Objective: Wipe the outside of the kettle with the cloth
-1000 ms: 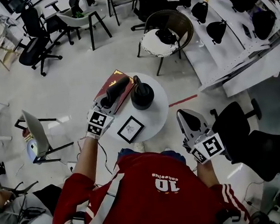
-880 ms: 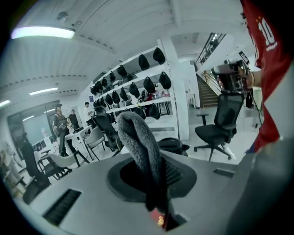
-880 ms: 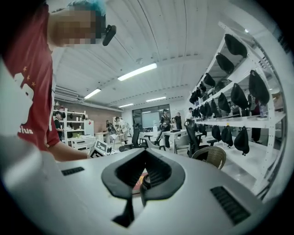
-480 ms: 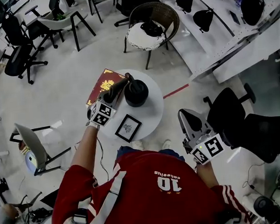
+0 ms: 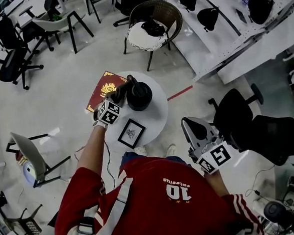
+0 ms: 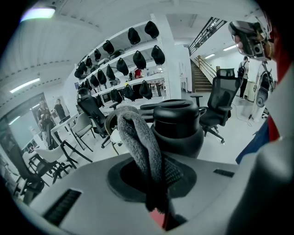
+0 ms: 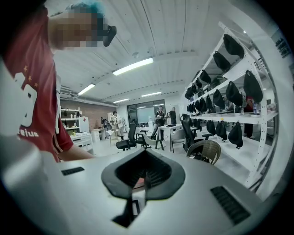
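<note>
Round white table [image 5: 159,113] bears kettle [image 5: 139,95], frame [image 5: 131,133], red book [image 5: 99,90]; left tongs [image 6: 156,193] pinch cloth [image 6: 138,142], right tongs [image 7: 143,179] pressed together.

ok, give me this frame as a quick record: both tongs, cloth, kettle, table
left tongs: shut on the grey cloth
cloth vs kettle: cloth stands up just in front of the black kettle; contact cannot be told
kettle: upright on the table
right tongs: shut, nothing between them, held off the table at the person's side
table: round, white; also carries a red book at its edge and a framed picture
</note>
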`<state>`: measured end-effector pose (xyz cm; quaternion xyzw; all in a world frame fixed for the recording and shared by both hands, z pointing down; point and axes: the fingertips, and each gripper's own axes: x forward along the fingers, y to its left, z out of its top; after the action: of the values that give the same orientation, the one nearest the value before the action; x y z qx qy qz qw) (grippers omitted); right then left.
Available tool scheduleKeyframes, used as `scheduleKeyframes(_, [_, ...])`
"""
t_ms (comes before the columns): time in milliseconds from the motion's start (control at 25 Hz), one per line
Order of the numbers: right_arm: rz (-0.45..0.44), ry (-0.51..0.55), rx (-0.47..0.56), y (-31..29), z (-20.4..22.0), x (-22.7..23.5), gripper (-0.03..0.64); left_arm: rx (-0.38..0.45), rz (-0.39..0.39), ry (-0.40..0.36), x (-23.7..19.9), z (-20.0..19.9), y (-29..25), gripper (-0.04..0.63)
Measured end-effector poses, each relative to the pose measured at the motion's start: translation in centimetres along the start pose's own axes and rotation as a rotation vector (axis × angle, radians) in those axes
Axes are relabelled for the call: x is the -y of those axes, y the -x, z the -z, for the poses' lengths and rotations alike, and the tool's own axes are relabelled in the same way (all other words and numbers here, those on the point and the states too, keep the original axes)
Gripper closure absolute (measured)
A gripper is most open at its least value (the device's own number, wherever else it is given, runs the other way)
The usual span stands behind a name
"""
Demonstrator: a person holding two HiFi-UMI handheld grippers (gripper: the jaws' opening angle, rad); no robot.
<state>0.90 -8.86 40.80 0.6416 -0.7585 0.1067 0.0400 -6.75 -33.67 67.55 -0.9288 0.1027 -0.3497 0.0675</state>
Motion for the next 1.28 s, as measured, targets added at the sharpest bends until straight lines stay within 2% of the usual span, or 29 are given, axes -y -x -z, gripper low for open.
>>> scheduleKeyframes(200, [-0.010, -0.003, 0.000, -0.2, -0.3, -0.1, 0.601, 0.003, 0.001, -0.005, 0.3, -0.5, 0.0, 0.548])
scheduleKeyframes(640, [-0.035, -0.017, 0.026, -0.5, -0.1, -0.5, 0.601, 0.027, -0.004, 0.083, 1.4, -0.6, 0.8, 0.548])
scheduleKeyframes(920, [-0.090, -0.033, 0.040, -1.0, -0.2, 0.7, 0.601, 0.023, -0.034, 0.120, 2.3, -1.0, 1.1, 0.548])
scheduleKeyframes(1280, [-0.174, -0.031, 0.044, 0.1, -0.8, 3.2, 0.601, 0.017, -0.104, 0.217, 4.2, -1.0, 1.5, 0.548])
